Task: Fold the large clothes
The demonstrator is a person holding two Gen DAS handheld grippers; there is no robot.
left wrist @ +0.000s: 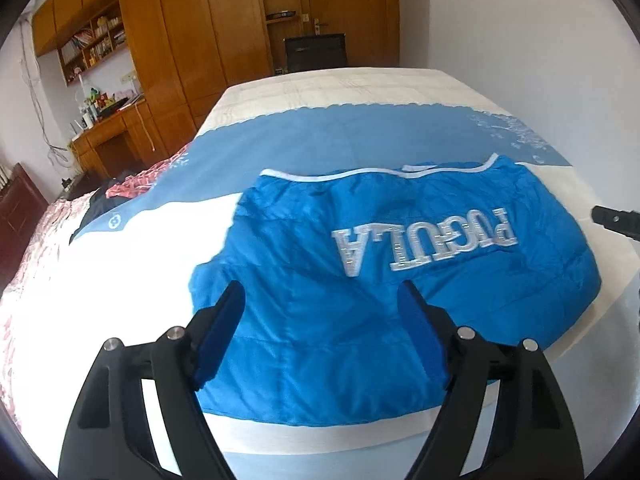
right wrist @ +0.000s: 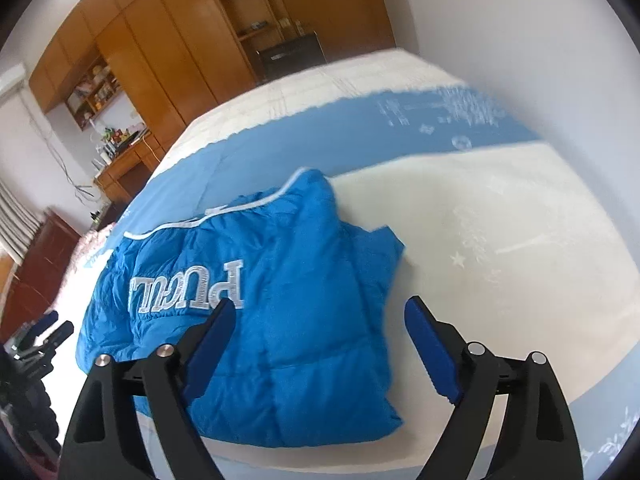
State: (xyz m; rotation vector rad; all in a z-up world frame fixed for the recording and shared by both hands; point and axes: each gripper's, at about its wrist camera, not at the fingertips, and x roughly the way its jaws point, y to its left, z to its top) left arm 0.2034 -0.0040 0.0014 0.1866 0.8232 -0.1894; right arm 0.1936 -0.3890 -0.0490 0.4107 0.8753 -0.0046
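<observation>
Jacket (left wrist: pixel 360 320) lies folded, long axis crosswise, lettering upside down; both tools (left wrist: pixel 322 292) (right wrist: pixel 318 308) spread, empty.

Bedspread (right wrist: pixel 500 220) right of jacket (right wrist: pixel 288 320) lies bare — wall (right wrist: pixel 520 40) beyond.

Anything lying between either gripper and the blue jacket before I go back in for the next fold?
Nothing visible. The puffy blue jacket lies alone on the white and blue bedspread. The left gripper and the right gripper hang open over it, nothing between the jaws.
</observation>
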